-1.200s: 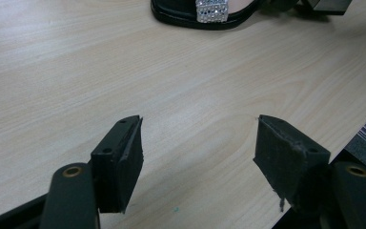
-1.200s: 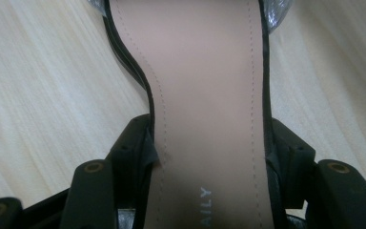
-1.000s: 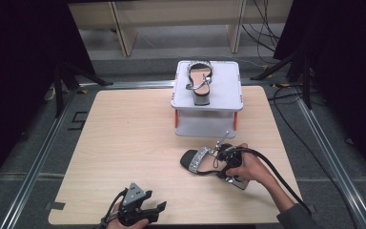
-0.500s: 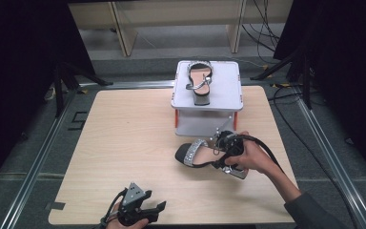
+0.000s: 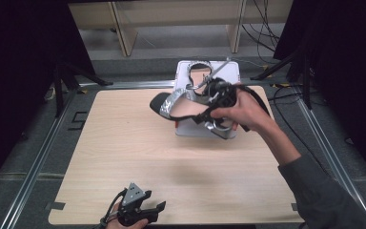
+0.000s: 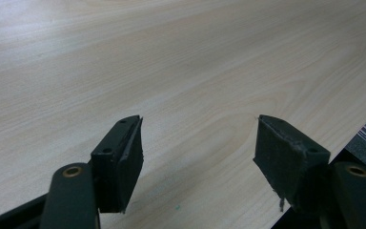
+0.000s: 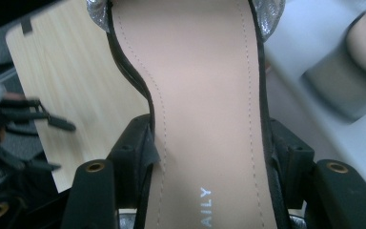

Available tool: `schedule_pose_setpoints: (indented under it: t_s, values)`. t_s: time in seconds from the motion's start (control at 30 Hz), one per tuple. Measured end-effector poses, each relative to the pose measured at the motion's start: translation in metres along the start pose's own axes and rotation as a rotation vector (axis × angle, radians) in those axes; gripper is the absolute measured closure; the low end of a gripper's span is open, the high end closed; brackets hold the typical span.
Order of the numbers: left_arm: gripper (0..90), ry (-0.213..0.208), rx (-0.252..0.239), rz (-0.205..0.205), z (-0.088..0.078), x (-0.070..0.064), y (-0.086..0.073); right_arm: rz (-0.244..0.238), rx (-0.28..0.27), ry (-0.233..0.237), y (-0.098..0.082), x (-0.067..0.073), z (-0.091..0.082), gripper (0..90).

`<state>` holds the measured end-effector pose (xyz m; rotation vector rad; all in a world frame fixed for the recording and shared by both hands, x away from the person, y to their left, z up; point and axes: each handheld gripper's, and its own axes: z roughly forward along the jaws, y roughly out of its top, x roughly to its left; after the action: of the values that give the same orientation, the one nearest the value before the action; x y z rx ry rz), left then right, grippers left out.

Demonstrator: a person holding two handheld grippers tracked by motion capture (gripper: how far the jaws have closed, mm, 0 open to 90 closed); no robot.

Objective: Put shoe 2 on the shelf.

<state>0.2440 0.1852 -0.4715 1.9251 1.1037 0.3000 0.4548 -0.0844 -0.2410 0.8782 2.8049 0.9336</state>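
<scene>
Silver sandal (image 5: 181, 104) gripped in right claw (image 7: 209, 157) above white stand (image 5: 198, 131); left claw (image 6: 198, 148) open.

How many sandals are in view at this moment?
2: one sandal clamped in the right gripper above the table; the other sandal lies on the white stand behind it.

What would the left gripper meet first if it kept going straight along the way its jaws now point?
Probably the bare wooden tabletop: the left gripper stands open, angled down at it, nothing between.
</scene>
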Motion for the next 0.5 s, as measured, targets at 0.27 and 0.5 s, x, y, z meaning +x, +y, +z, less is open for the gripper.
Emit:
schedule_pose_setpoints:
  t_s: [0.27, 0.5]
  values:
    - [32.7, 0.001, -0.002, -0.004, -0.001, -0.001, 0.000, 0.126, -0.066, -0.140, 0.043, -0.042, -0.036, 43.0]
    - [32.8, -0.003, -0.003, -0.006, -0.002, 0.000, 0.000, 0.307, -0.036, -0.271, 0.047, -0.096, -0.037, 43.0]
